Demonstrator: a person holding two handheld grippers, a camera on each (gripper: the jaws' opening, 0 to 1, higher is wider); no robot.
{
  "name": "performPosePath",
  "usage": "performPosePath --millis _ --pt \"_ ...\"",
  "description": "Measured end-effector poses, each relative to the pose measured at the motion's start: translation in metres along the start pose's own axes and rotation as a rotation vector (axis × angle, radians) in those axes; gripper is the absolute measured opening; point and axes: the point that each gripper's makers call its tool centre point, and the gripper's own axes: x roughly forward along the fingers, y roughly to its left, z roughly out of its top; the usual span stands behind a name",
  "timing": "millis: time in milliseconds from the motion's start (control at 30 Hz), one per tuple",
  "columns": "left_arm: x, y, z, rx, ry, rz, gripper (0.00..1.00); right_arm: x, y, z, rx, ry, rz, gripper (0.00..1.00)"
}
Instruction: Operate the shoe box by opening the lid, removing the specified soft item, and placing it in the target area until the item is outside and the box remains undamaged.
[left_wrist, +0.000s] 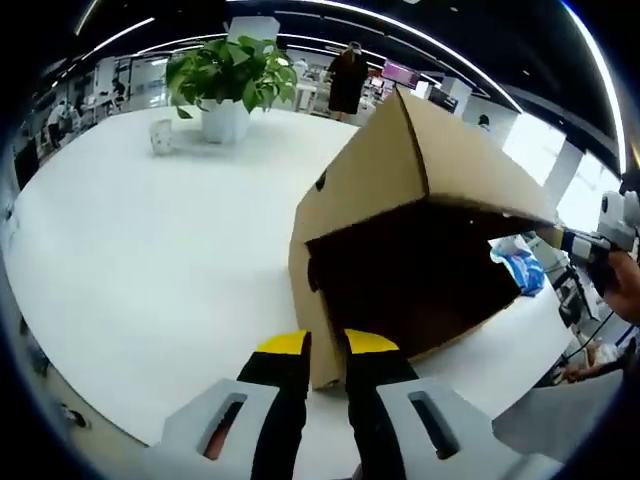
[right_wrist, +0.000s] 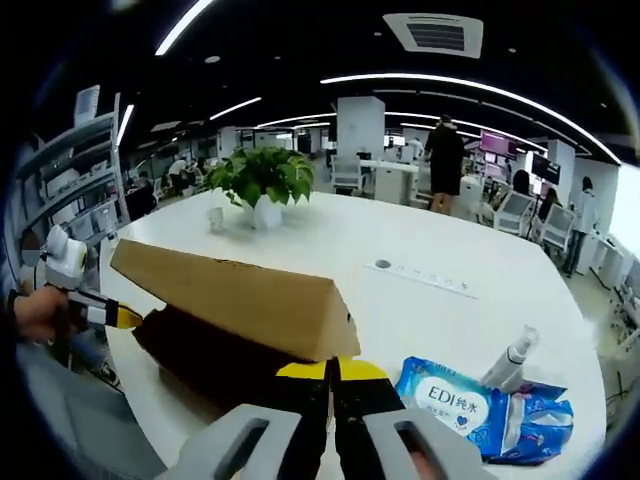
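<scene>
A: Which step?
B: Lid-opening. The shoe box (left_wrist: 400, 240) sits on the white surface (left_wrist: 150, 260), lid (left_wrist: 450, 150) swung up, dark inside exposed. In the left gripper view the left claw (left_wrist: 330, 345) pinches the near box corner, jaws clenched on its wall.
A: Right one?
B: In the right gripper view the right claw (right_wrist: 331, 370) is clamped on the lid edge (right_wrist: 240, 290), jaws nearly together, holding it raised.
A: Soft item?
B: Can't make it out, the interior's too dark. A blue wipes pack (right_wrist: 470, 405) and spray bottle (right_wrist: 510, 358) lie on the surface right of the box.
A: Next?
B: Probably lid fully back, then one claw lets go and reaches inside, gently, without tearing cardboard.
</scene>
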Motion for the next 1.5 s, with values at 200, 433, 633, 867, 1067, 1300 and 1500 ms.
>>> performPosePath --millis 200,433,633,867,1067,1300,1500 --pt "-0.002 0.005 0.007 0.023 -0.033 0.038 0.11 0.002 0.002 -0.019 0.03 0.017 0.011 0.0" --pt "-0.006 0.026 0.006 -0.003 -0.028 0.124 0.12 0.001 0.001 -0.035 0.062 0.031 0.016 0.0" --pt "-0.006 0.029 0.009 -0.035 -0.042 0.126 0.12 0.002 0.004 -0.046 0.076 0.039 0.022 0.0" --pt "-0.005 0.027 0.007 -0.024 -0.034 0.123 0.12 0.003 0.007 -0.066 0.106 0.065 0.024 0.0" --pt "-0.004 0.026 0.006 -0.029 -0.032 0.116 0.11 0.003 0.01 -0.077 0.125 0.081 0.031 0.0" --pt "-0.004 0.026 0.006 -0.026 -0.032 0.116 0.11 0.001 0.013 -0.081 0.136 0.089 0.035 0.0" --pt "-0.006 0.027 0.007 -0.042 -0.045 0.112 0.11 -0.001 0.015 -0.086 0.153 0.1 0.046 0.0"
